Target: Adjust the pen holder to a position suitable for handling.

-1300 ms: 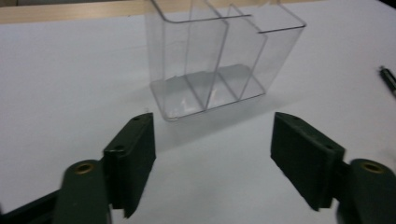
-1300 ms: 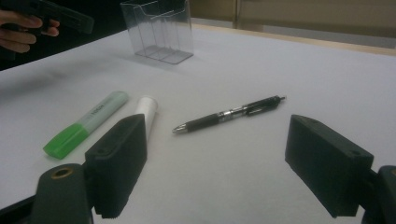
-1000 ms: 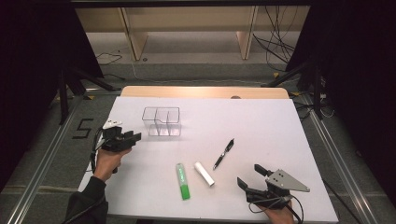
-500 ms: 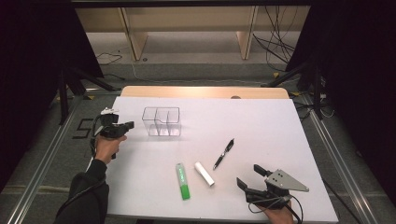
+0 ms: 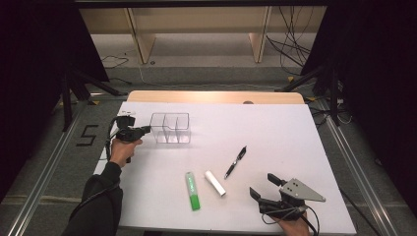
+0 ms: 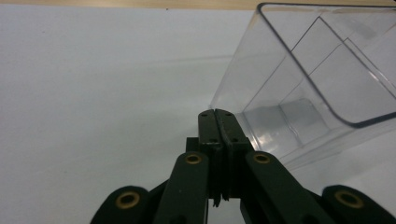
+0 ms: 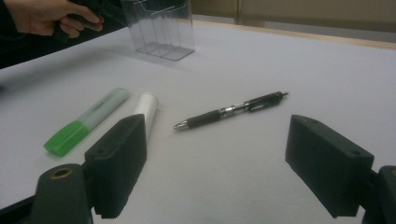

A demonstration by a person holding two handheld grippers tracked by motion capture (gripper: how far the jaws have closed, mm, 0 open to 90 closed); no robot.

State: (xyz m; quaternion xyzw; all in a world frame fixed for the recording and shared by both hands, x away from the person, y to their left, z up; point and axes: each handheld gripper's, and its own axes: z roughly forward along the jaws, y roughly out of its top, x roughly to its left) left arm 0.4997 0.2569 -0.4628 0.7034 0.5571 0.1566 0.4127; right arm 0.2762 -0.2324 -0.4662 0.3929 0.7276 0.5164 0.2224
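High view, L to R: left gripper (image 5: 140,132) sits at the desk's (image 5: 275,128) left edge, held in the person's left hand (image 5: 120,150), pointing at the left wall of the clear box (image 5: 170,128). Jaws are shut, pads pressed flat together w/ nothing between them; they've just been closing. Tips are right at the box's left side; can't tell if they touch it. Box stands upright on the desk's far left part, open top, w/ dividers making several compartments, all bare.

Left gripper view: closed jaws rise from bottom centre, tips at the box's (image 6: 299,79) lower left corner, just beside its base.

Toward the front middle of the desk lie a green marker (image 5: 193,191) and a white tube (image 5: 215,183), side by side but apart, both lengthwise front to back. Just right of them a black pen (image 5: 235,162) lies slanted, near the tube but not touching.

Front right corner: right gripper (image 5: 265,189) in the person's right hand (image 5: 292,227), grey plate on top, jaws wide open and holding nothing, aimed at the pen, well short of it.

Right gripper view: marker (image 7: 88,120), tube (image 7: 145,112) and pen (image 7: 231,110) lie beyond the spread jaws; box (image 7: 159,28) and left hand (image 7: 46,16) at far top left.
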